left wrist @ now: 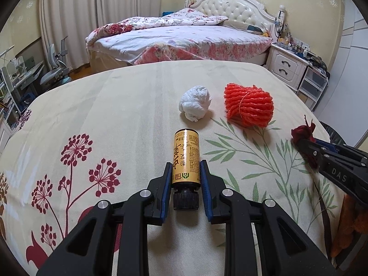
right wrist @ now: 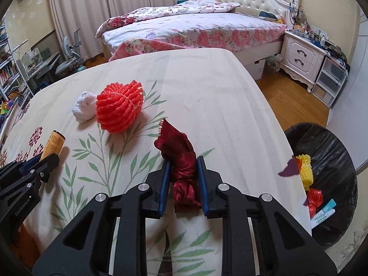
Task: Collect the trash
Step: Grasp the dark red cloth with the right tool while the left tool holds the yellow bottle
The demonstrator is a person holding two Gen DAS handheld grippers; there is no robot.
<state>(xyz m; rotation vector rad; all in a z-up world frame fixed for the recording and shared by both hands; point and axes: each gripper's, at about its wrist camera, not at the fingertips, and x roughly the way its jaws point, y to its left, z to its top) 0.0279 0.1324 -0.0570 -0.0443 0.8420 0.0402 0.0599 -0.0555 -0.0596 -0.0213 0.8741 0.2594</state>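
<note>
1. The counter [right wrist: 207, 87], draped in a cream cloth printed with leaves and flowers, carries all the trash that is left; it fills most of both views.
2. The bin [right wrist: 331, 142], lined in black plastic, stands on the floor just off the counter's right edge and already holds yellow and red scraps. Both loads should end up there, so each piece needs lifting clear of the cloth before it swings over the rim.
3. The orange foam net [right wrist: 119, 108] lies mid-counter, with the crumpled white tissue [right wrist: 84, 109] right beside it, apparently touching; neither is held. They look light and squashy, and I judge them the next picks.
4. The right gripper [right wrist: 183, 179] has its fingers drawn in narrow on the dark red ribbon bundle [right wrist: 182, 172], pads pressing both sides. A loose tail sticks forward, so lift straight up to avoid dragging it across the cloth.
5. The left gripper [left wrist: 185, 181] holds the small amber bottle [left wrist: 186, 158] by its lower body, black cap toward the camera, fingers narrow. The smooth label could slip, so keep the squeeze steady and carry it level.
</note>
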